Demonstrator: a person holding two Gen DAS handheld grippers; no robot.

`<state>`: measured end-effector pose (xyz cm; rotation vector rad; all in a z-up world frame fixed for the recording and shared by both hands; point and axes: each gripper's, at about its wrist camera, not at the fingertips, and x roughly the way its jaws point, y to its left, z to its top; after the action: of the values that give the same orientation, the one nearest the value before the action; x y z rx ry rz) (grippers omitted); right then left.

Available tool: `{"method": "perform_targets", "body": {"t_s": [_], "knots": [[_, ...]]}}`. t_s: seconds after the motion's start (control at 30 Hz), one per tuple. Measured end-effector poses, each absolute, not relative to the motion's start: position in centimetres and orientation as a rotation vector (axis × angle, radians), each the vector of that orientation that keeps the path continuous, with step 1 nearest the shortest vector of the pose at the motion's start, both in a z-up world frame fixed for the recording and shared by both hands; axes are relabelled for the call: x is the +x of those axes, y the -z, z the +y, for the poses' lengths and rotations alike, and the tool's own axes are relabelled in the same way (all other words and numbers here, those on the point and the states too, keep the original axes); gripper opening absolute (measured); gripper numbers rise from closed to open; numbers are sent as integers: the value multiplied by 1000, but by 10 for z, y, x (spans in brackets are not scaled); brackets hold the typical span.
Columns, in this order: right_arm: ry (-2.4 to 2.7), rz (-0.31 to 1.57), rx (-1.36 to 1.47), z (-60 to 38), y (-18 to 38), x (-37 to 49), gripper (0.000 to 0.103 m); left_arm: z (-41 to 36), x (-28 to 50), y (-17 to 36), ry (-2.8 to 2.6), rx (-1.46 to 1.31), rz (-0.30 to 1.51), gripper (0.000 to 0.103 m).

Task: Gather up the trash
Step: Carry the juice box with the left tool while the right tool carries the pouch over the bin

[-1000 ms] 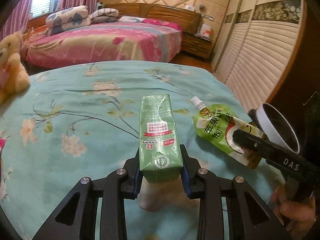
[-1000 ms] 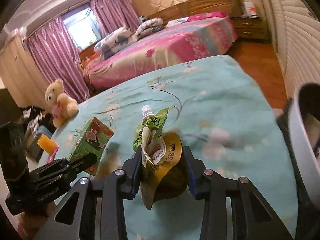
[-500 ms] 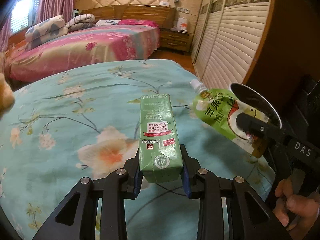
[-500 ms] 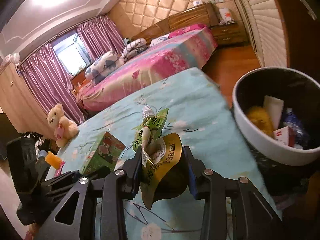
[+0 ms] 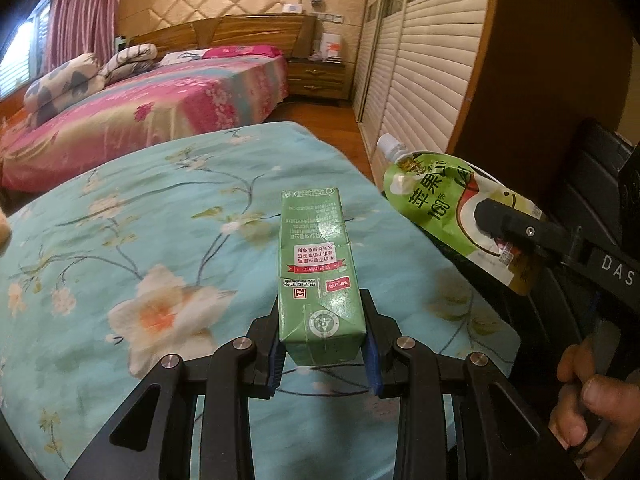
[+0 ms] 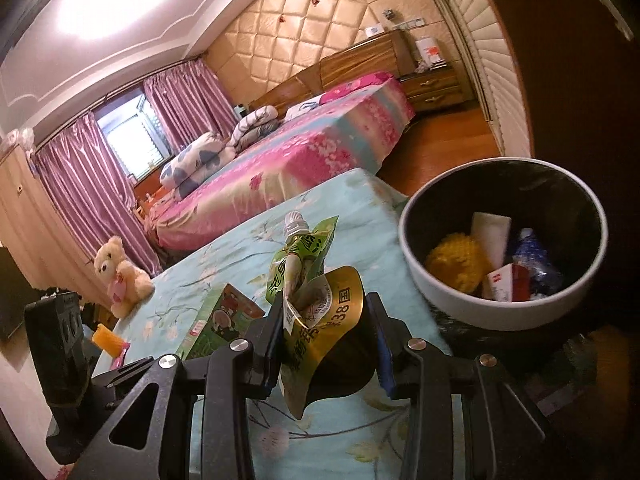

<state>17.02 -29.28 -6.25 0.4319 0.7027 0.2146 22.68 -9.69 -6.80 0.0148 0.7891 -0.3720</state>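
Trash: two items are held, one in each gripper; further items are seen inside the bin
Carton: a green drink carton (image 5: 320, 276) is clamped at its near end between the blue pads of the left gripper (image 5: 324, 354); it is held lengthwise, pointing away from the camera, above the bedspread; its printed face is turned up
Pouch: a green spouted juice pouch (image 6: 306, 280) with a white cap is clamped at its crumpled lower end in the right gripper (image 6: 326, 344); the spout is pointed away and upward; in the left wrist view the same pouch is seen at right, raised off the bed
Left jaws: closed on the carton; both pads are pressed against its sides
Right jaws: closed on the pouch; the gold-coloured base is squeezed between the pads
Bin: a round white-rimmed bin (image 6: 440, 292) with a dark liner is seen to the right of the pouch, just beside the bed edge; a yellow object, a white packet, a red and white box and a blue wrapper are lying in it
Bedspread: a turquoise floral cover (image 5: 120, 240) is spread under both grippers
Hand: fingers of a hand (image 5: 592, 396) are wrapped round the right gripper's handle at lower right in the left wrist view
Toy: a cream teddy bear (image 6: 120, 272) is seated at the far left edge of the turquoise bed
Second bed: a pink-covered bed (image 5: 140, 112) with folded quilts is seen behind
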Motion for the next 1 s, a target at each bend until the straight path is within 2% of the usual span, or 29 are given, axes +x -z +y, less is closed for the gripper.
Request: {"method": "perform_targets", "body": {"t_s": [1.0], "knots": [[-44,658,486,-376,57,148,38,-174,246,55,539,83,775,31]]}}
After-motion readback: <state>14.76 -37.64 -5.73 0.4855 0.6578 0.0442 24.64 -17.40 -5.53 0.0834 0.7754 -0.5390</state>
